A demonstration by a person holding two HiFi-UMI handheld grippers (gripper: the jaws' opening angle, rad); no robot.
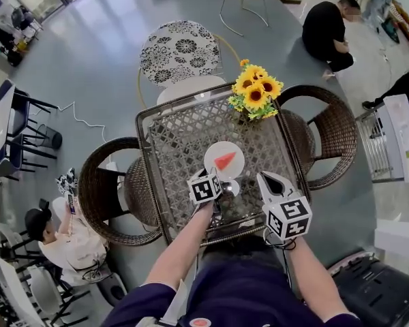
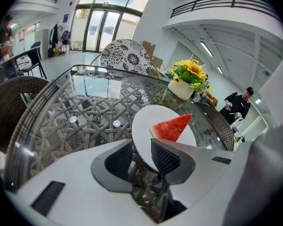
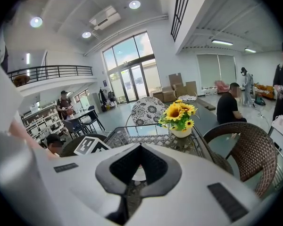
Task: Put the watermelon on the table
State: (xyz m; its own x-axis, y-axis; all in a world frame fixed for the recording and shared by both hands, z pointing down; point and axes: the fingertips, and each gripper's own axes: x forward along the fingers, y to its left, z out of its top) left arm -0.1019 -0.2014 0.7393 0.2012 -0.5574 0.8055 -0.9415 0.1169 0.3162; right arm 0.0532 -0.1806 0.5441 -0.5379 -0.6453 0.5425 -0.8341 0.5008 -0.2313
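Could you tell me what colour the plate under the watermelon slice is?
Plain white; the left gripper view shows the plate best.

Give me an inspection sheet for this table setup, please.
Surface: glass-topped wicker table.
Job's things: watermelon slice lying on a white plate, not directly on the table.
Clutter: potted sunflowers at the far right corner.
Grippers: left claw shut on the plate's near rim; right claw shut, empty.
Cables: white cable on the floor, far left.
Surroundings: wicker chairs on either side, floral chair beyond, people sitting nearby.
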